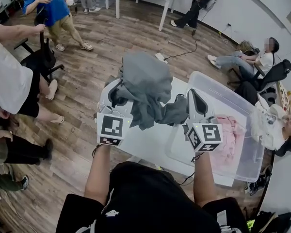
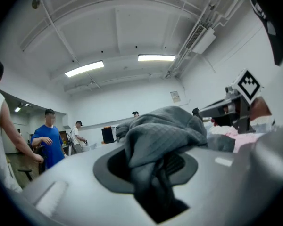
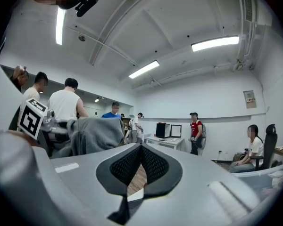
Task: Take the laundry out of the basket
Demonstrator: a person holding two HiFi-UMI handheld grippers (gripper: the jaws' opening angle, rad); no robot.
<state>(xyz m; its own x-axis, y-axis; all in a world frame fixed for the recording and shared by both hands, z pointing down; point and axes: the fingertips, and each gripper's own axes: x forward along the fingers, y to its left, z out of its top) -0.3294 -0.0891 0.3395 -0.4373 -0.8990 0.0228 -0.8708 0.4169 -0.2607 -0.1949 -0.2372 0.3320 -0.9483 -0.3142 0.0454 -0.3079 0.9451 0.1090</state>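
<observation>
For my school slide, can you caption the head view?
Left gripper holds a grey garment up; pink laundry lies in the clear basket.

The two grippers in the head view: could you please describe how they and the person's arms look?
Both the left gripper and the right gripper have light grey shells, rounded. Each carries a white cube with black square markers. The right gripper's pads are dark with a mesh texture. The person wears black clothes; the forearms are unsleeved.

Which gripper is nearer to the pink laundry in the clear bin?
Right. The right gripper hangs at the bin's left edge, beside the pink laundry; the left gripper, jaws on the grey garment, is farther left.
</observation>
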